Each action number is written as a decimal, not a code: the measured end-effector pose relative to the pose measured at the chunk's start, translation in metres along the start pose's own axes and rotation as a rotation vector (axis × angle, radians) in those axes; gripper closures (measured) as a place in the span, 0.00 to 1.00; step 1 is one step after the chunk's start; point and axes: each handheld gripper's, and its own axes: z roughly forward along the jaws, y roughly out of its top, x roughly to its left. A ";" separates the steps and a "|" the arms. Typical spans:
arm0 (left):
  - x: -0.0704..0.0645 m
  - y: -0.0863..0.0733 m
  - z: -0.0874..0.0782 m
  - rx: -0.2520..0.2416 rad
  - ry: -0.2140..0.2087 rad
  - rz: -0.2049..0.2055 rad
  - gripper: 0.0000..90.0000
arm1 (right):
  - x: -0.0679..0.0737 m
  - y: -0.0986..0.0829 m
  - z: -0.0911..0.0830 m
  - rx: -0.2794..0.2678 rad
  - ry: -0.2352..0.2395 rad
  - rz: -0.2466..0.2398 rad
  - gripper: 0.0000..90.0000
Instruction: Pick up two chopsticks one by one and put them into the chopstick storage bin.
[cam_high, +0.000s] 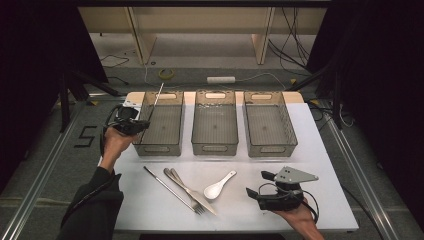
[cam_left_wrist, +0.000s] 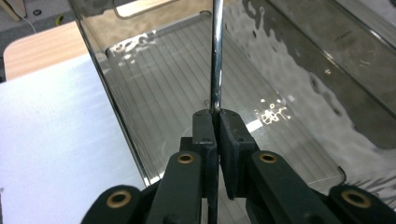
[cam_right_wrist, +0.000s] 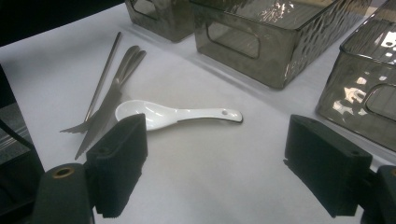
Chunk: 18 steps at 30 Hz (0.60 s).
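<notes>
Now the left gripper (cam_left_wrist: 215, 116), jaws clamped on a thin metal rod (cam_left_wrist: 216, 56), holds it over the left bin (cam_high: 159, 123); placing step, next lower and release; right gripper (cam_right_wrist: 215, 163) wide open near the spoon (cam_right_wrist: 175, 114), well short of that bin.

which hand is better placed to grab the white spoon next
Right, most likely. The right gripper is open and sits on the table just beside the white spoon, with the spoon lying ahead of its jaws. The left gripper is shut on a metal rod over the left bin.
</notes>
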 end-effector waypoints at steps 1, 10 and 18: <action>0.000 -0.001 0.001 0.004 0.005 -0.003 0.94 | 0.000 0.000 0.000 -0.001 0.000 0.000 0.25; 0.000 -0.003 0.006 0.042 0.020 -0.025 0.87 | 0.000 0.000 0.000 -0.001 0.001 -0.001 0.25; -0.012 0.003 -0.010 0.049 0.005 0.005 0.54 | 0.000 0.000 -0.001 -0.005 -0.001 0.000 0.25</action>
